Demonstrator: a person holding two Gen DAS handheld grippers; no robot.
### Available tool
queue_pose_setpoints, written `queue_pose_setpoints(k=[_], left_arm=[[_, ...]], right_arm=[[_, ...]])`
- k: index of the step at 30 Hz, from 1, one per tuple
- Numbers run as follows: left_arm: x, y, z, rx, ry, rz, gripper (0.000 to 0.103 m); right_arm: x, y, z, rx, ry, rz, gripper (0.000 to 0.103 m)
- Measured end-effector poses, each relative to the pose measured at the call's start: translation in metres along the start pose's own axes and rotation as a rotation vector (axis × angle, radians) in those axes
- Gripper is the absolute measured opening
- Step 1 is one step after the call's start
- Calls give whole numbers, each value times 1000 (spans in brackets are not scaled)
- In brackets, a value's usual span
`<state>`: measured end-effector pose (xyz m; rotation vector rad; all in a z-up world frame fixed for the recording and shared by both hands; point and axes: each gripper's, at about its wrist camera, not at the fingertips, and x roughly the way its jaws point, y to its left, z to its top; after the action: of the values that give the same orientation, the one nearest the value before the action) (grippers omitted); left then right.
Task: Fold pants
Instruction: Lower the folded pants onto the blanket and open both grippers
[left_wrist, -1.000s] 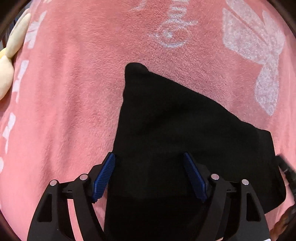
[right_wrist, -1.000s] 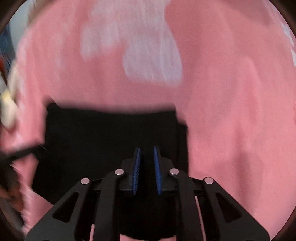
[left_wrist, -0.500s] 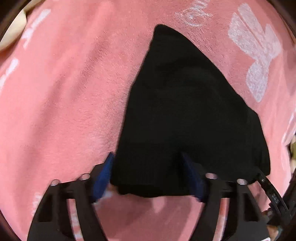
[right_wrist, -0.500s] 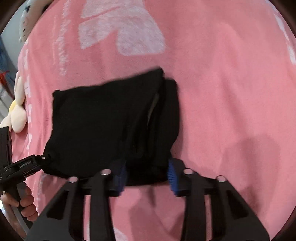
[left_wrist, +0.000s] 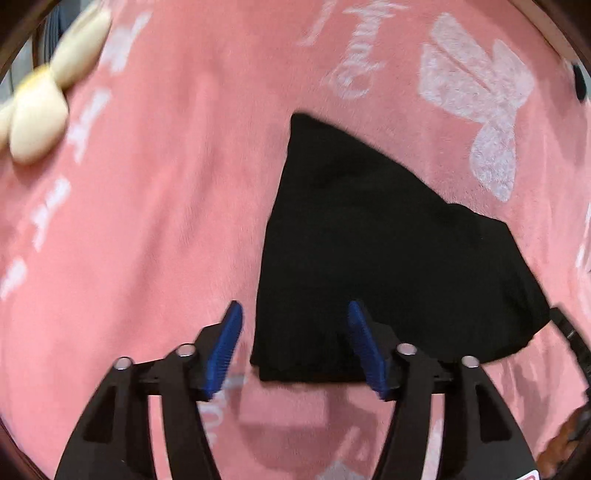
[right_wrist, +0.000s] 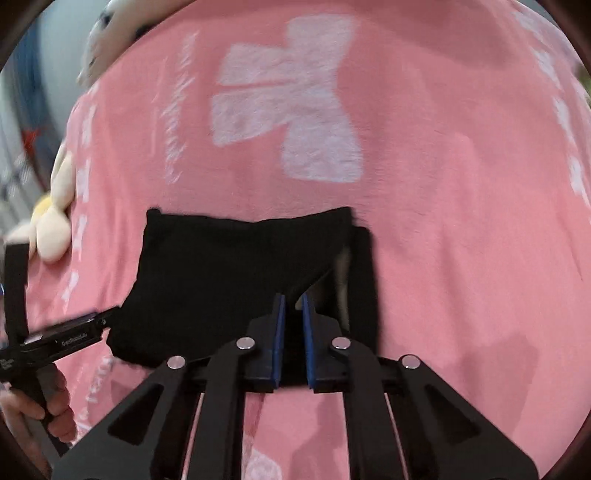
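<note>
Black pants (left_wrist: 373, 266) lie folded into a compact stack on the pink blanket (left_wrist: 147, 221), roughly in its middle stretch and well apart from the cream plush toy (left_wrist: 37, 110) at its far left edge. My left gripper (left_wrist: 295, 343) hangs over the stack's near left corner with its jaws spread wide, gripping nothing. My right gripper (right_wrist: 291, 332) sits at the near right corner with its jaws almost pressed together; dark cloth appears to fill the narrow gap, so I judge that they pinch the upper layer, though the black fabric makes that hard to confirm. The risk is on that right side: the top layer (right_wrist: 325, 273) stands lifted and gapes, showing a paler lining, and the underlayer (right_wrist: 364, 280) sticks out past it. If I pull away while pinching, the fold could peel open or the whole bundle could drag across the plush blanket; if I drop it carelessly, the edges may land misaligned. Half a second ago my right jaws were spread around that corner and are now nearly closed, while my left jaws remain spread and the stack looks a little farther from them.
</note>
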<state>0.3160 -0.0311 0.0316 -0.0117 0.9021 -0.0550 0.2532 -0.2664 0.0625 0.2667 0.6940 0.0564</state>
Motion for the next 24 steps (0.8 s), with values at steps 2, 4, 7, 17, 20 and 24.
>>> queue_pose_setpoints(k=[2,4,7,17,20,24], left_arm=[[9,-15,4,54,8,44,62],[15,-16,4,70,27,49,62],[15,-13,-1,72,40,35,62],[-1,-9,-19,105,16,41,62],[-17,-3,-27,118,-8,47,62],[-49,7,-53,113,-54,22,69]], right_arm=[[30,-7,-6,-37,71,-80,4],[32,-16,-5,8,67,-85,4],[4,-6,0,19,-4,-59,8],[-41,-1,-32,-7,-68,-104,9],[-60,-1,-60,-9,-65,-103,11],[-90,-2,-113,-8,-42,-134,11]])
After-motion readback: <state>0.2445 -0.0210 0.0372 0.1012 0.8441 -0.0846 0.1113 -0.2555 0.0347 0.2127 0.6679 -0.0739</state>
